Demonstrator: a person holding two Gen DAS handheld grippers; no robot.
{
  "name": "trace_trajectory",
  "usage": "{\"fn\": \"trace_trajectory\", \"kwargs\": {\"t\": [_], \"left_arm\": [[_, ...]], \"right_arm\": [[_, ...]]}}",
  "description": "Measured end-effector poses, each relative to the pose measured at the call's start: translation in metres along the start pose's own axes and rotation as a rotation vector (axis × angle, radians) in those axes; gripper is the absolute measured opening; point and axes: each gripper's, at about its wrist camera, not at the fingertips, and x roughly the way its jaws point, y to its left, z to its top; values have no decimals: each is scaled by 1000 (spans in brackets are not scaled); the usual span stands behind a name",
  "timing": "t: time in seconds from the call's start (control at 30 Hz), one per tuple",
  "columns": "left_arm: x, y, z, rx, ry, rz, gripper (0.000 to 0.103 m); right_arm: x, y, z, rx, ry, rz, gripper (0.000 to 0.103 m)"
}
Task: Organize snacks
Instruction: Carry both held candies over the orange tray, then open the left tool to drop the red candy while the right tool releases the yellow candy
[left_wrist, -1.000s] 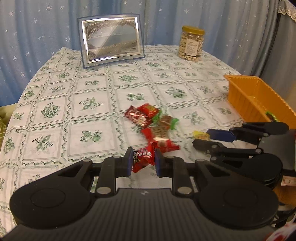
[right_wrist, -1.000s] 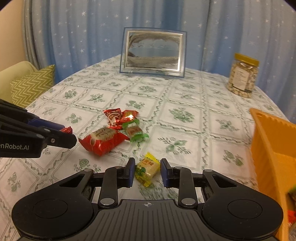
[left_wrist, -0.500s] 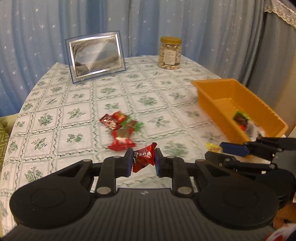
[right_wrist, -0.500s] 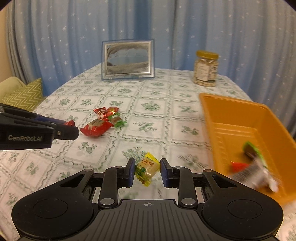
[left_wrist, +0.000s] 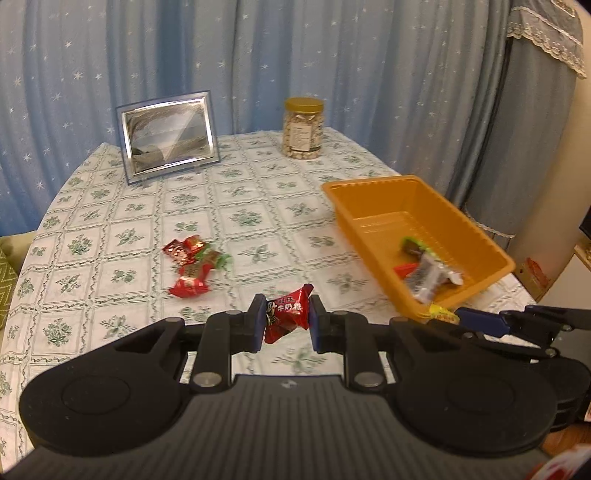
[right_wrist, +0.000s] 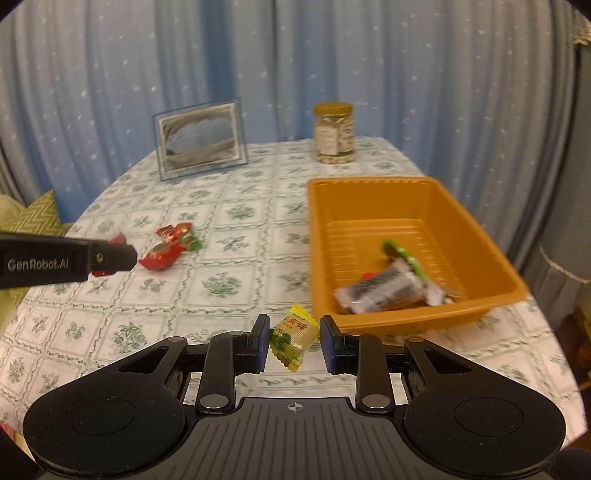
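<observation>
My left gripper is shut on a red candy, held in the air above the tablecloth. My right gripper is shut on a yellow candy, just short of the near wall of the orange tray. In the tray lie a dark wrapped snack and a green-ended sweet. Several red and green candies stay in a small heap on the cloth, left of the tray. In the left wrist view the right gripper shows at the lower right with the yellow candy.
A silver picture frame and a jar of nuts stand at the back of the round table. Blue curtains hang behind. A green zigzag cushion lies off the left edge.
Both grippers have risen and swung right toward the orange tray, each still holding its candy. The tray has come fully into view and the candy heap has dropped back to the left.
</observation>
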Motion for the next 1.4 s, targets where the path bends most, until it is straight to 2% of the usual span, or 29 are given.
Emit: {"fn": "trace_trajectory", "kwargs": {"t": [0.27,0.63,0.97,1.4], "left_arm": [[-8,-33,7,11,-18,-37,21],[1,-71,22,41,-34,-97,21],[20,-93,34,63,-19,-132,21],[42,-107,43,81,0,-161,21]], "right_arm": [[-28,-27,6,38,-26,-48,29],[-44,-65,20,87,-63,-104,29],[-46,-94,35,132,-85,-132,29],[-36,-111,46,162,-83,-144,29]]}}
